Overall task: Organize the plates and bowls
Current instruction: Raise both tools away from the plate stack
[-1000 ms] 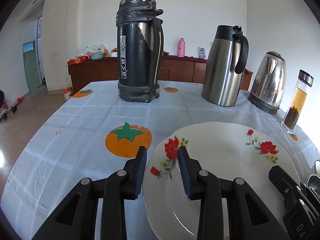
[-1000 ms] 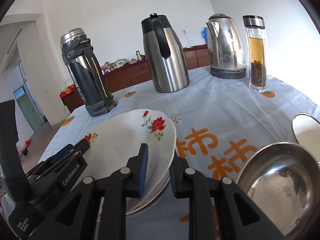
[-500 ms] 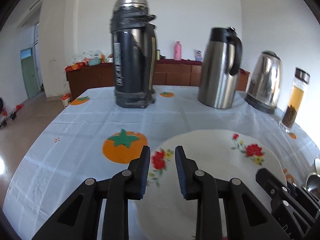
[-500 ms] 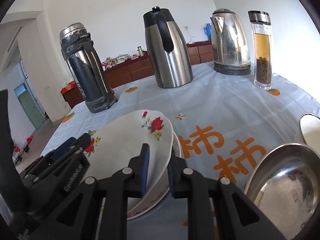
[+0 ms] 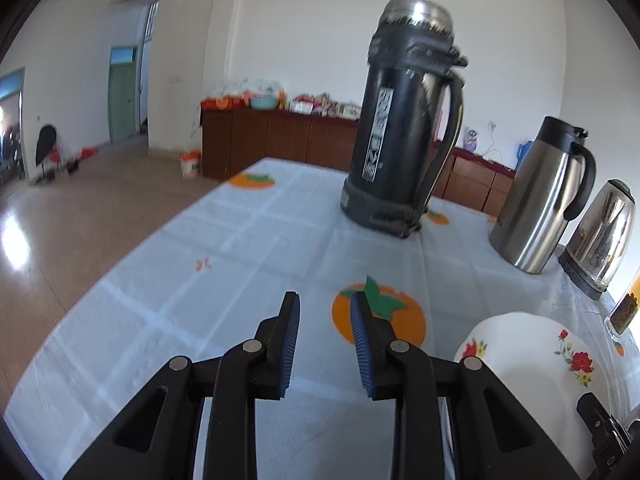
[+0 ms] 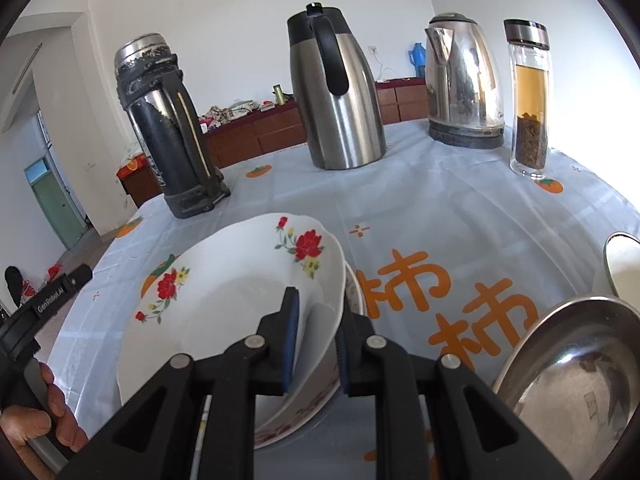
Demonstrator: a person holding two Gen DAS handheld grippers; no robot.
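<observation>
A white plate with red flowers (image 6: pixel 224 280) lies tilted on another plate whose patterned rim (image 6: pixel 354 288) shows beneath it. My right gripper (image 6: pixel 318 312) straddles the top plate's near right rim, jaws slightly apart on either side of it. My left gripper (image 5: pixel 325 320) is open and empty over the tablecloth, left of the flowered plate (image 5: pixel 524 356). A steel bowl (image 6: pixel 576 384) sits at the lower right in the right wrist view, with a white bowl (image 6: pixel 624 268) behind it.
A black thermos (image 5: pixel 404 128), a steel carafe (image 6: pixel 336 96), a steel kettle (image 6: pixel 462 80) and a glass tea bottle (image 6: pixel 530 96) stand along the back of the table. The table's left edge (image 5: pixel 132 248) drops to the floor.
My left gripper let go of the plate's left rim, opened wider and swung away to the left. The right gripper stayed on the plate's right rim and the plate settled lower.
</observation>
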